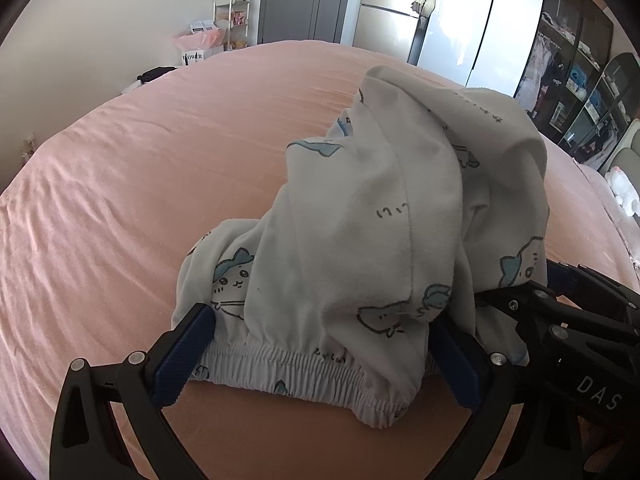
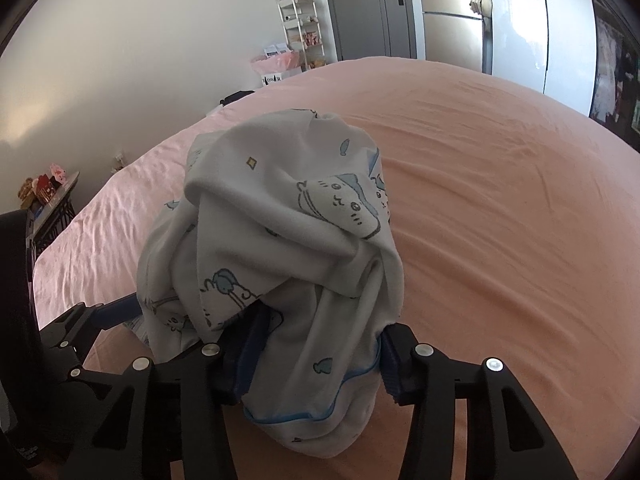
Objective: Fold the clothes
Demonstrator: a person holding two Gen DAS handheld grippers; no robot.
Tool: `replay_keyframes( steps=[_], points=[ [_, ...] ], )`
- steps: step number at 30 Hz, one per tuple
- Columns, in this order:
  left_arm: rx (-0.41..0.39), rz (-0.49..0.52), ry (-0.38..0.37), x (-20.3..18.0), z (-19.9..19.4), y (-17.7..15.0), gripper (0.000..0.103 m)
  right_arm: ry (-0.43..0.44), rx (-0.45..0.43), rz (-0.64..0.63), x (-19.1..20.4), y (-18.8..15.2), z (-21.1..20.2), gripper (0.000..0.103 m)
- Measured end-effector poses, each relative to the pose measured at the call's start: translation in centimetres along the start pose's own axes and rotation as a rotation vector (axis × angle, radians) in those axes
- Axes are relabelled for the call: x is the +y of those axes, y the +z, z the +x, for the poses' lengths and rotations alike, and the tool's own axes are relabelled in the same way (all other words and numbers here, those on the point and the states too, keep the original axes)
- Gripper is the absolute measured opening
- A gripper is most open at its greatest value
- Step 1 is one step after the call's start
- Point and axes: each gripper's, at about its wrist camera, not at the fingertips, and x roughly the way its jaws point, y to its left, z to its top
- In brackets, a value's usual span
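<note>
A white garment printed with blue cartoon cats (image 1: pixel 372 216) lies bunched in a heap on the pink bed (image 1: pixel 140 168). Its gathered elastic waistband (image 1: pixel 288 372) runs between the blue pads of my left gripper (image 1: pixel 320 320), which stands wide open around it. In the right wrist view the same garment (image 2: pixel 280 240) drapes over and fills the gap of my right gripper (image 2: pixel 326 328), whose pads press on a blue-edged bunch of the cloth. The right gripper's fingers (image 1: pixel 560 276) reach in under the garment's right side. Cloth hides the fingertips.
The pink sheet (image 2: pixel 500 220) spreads wide around the heap. Beyond the bed's far edge stand a white shelf cart (image 1: pixel 232 8), a grey door (image 1: pixel 304 0) and a silver fridge (image 1: pixel 388 12). A dark shelf unit (image 1: pixel 576 80) lines the right wall.
</note>
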Motion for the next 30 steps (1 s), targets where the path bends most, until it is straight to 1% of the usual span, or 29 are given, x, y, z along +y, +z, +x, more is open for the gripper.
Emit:
replay_keyframes(
  steps=[2, 5, 9, 10, 12, 14, 15, 17, 18, 21, 23, 24, 25, 27, 28, 30],
  points=[
    [0.003, -0.003, -0.001, 0.2, 0.2, 0.1, 0.103, 0.006, -0.001, 0.021, -0.3, -0.1, 0.0, 0.045],
    [0.001, -0.005, 0.001, 0.1, 0.1, 0.1, 0.103, 0.014, -0.005, 0.045, -0.5, 0.0, 0.1, 0.043],
    [-0.007, -0.004, 0.018, -0.1, -0.3, -0.2, 0.103, 0.015, -0.014, 0.053, -0.7, -0.1, -0.1, 0.042],
    [-0.009, -0.004, 0.021, -0.2, -0.5, -0.3, 0.101, 0.018, -0.016, 0.059, -0.7, -0.1, -0.1, 0.042],
    [-0.014, -0.004, 0.026, -0.5, -0.9, -0.4, 0.095, 0.019, -0.012, 0.069, -0.7, -0.2, -0.2, 0.042],
    [-0.017, -0.004, 0.012, -0.9, -1.3, -0.5, 0.079, 0.016, -0.018, 0.065, -0.4, -0.2, -0.4, 0.042],
    [-0.02, -0.001, 0.006, -1.2, -1.5, -0.5, 0.074, 0.014, -0.02, 0.063, -0.3, -0.3, -0.5, 0.042],
    [-0.026, 0.009, -0.009, -1.7, -1.9, -0.6, 0.052, 0.014, -0.024, 0.059, -0.2, -0.3, -0.7, 0.042],
    [-0.027, 0.011, -0.016, -2.0, -2.0, -0.7, 0.048, 0.014, -0.026, 0.057, -0.2, -0.3, -0.8, 0.042],
    [-0.04, 0.014, -0.006, -2.6, -2.6, -0.9, 0.041, 0.009, -0.021, 0.051, 0.2, -0.1, -1.2, 0.041],
    [-0.044, 0.016, -0.014, -2.9, -2.8, -1.1, 0.031, 0.017, -0.03, 0.027, 1.0, -0.1, -1.8, 0.041],
    [-0.048, 0.016, -0.016, -3.0, -2.9, -1.2, 0.029, 0.021, -0.039, 0.019, 1.2, -0.2, -2.1, 0.041],
    [-0.051, 0.018, -0.019, -3.1, -3.2, -1.3, 0.024, 0.024, -0.042, 0.013, 1.4, -0.2, -2.3, 0.041],
    [-0.05, 0.028, -0.016, -2.7, -3.1, -0.7, 0.021, 0.021, -0.041, 0.007, 1.6, -0.1, -2.4, 0.041],
    [-0.051, 0.033, -0.01, -2.7, -3.0, -0.5, 0.018, 0.016, -0.037, 0.008, 1.7, -0.1, -2.3, 0.041],
    [-0.051, 0.04, -0.005, -2.6, -3.1, -0.3, 0.017, 0.021, -0.027, 0.023, 1.3, -0.4, -2.5, 0.035]
  ],
)
